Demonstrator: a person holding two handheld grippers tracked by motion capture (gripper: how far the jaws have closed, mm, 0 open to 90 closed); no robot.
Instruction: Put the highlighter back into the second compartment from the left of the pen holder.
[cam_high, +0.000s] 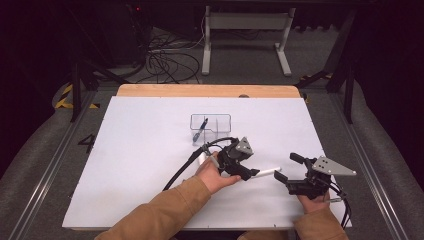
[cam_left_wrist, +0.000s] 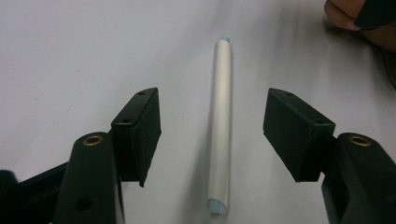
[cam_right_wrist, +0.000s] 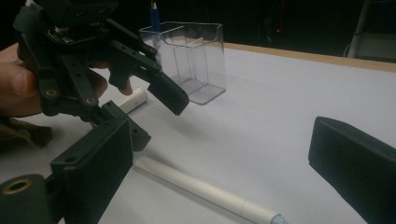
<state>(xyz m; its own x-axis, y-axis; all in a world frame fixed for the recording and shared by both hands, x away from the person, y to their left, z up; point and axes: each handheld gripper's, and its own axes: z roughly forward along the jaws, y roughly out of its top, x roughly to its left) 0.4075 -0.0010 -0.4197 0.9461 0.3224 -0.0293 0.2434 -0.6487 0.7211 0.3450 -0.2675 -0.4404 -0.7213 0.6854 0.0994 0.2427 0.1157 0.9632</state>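
White pen (cam_left_wrist: 220, 126) between open left fingers (cam_left_wrist: 142, 133), untouched

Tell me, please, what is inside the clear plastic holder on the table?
The clear holder has a divider, and one blue pen stands tilted in its left compartment, as the high view shows it. The other compartment looks empty. Nothing is covered, since the walls are see-through.

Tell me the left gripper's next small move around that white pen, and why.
Probably close the jaws. The left gripper straddles the white pen, which lies flat on the table midway between the pads, with a gap on each side.
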